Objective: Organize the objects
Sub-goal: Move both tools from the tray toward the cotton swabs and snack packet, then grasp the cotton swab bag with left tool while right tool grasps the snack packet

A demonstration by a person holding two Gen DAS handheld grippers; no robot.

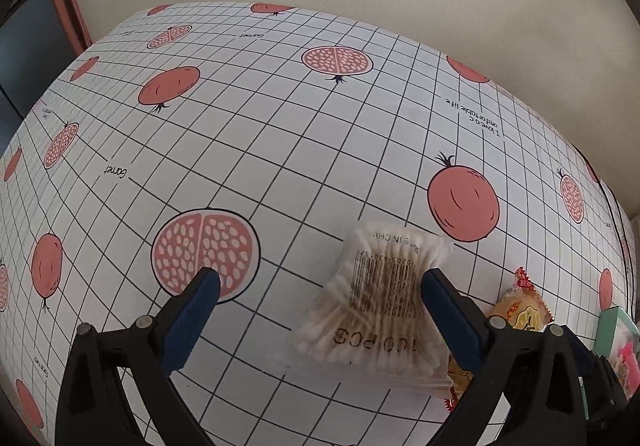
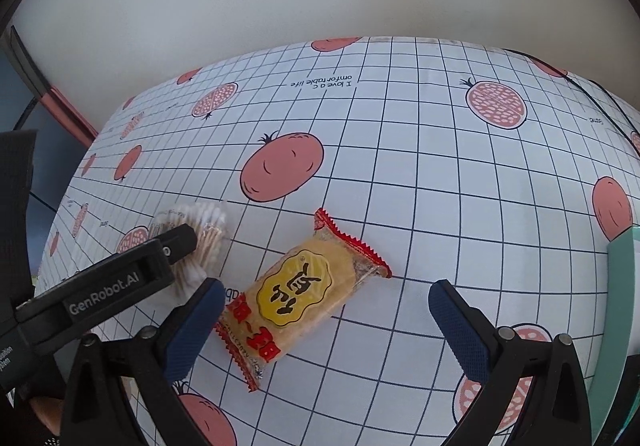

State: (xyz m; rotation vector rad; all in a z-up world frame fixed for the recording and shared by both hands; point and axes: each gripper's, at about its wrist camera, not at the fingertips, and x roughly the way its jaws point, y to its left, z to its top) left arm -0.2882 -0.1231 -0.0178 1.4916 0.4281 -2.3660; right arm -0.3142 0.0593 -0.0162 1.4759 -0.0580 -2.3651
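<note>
A clear bag of cotton swabs (image 1: 380,306) lies on the pomegranate-print tablecloth, between my left gripper's (image 1: 320,282) open fingers, closer to the right finger (image 1: 448,310). The bag also shows in the right wrist view (image 2: 200,234), partly behind the left gripper's black finger. A yellow and red snack packet (image 2: 304,294) lies flat between the open fingers of my right gripper (image 2: 326,296), nearer its left finger (image 2: 200,318). The packet shows in the left wrist view (image 1: 520,310) to the right of the swabs.
A mint-green box (image 2: 620,310) stands at the table's right edge; it also shows in the left wrist view (image 1: 616,330) with pink contents. The tablecloth (image 1: 280,134) stretches back to a pale wall. A dark cable (image 2: 600,94) runs along the far right.
</note>
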